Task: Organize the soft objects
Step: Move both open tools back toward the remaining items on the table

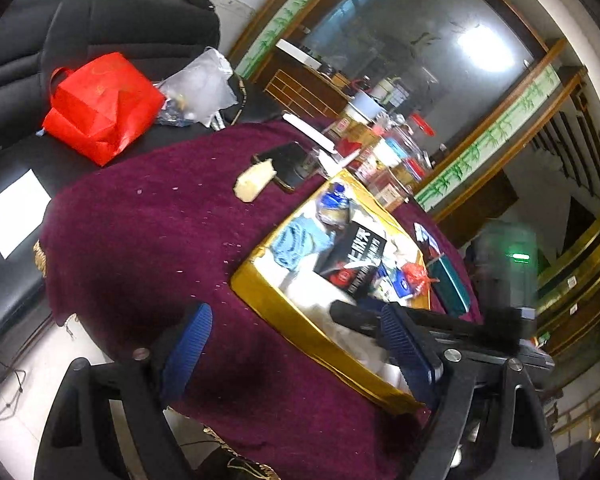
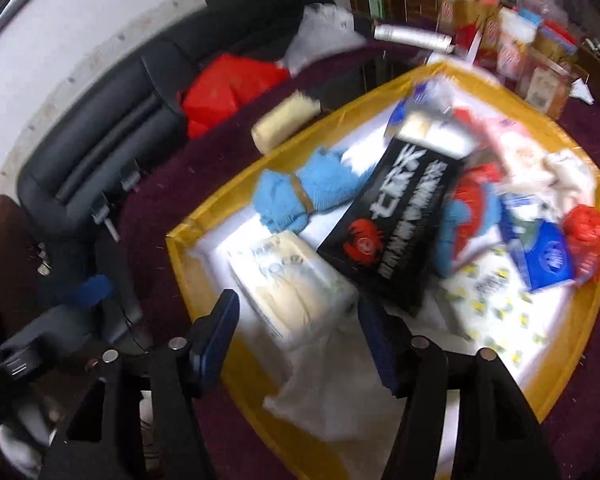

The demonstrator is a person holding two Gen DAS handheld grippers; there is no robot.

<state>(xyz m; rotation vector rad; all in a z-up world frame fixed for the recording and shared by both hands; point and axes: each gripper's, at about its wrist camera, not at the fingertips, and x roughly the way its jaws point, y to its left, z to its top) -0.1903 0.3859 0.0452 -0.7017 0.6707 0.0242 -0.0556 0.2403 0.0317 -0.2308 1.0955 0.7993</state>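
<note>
A maroon-clothed tabletop (image 1: 148, 248) carries a gold-rimmed tray (image 2: 384, 92) of soft packs. The right claw (image 2: 296, 340) gapes wide around a cream tissue pack (image 2: 288, 280); the left claw (image 1: 296, 344) spreads wide, empty, above the cloth.

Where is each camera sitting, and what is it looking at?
Left wrist: sits on the left gripper, looking across the maroon cloth toward the yellow tray; its open blue fingers show.
Right wrist: sits on the right gripper, looking down into the yellow tray; its open fingers show.
Both show the tray, black packet and blue cloth.
</note>
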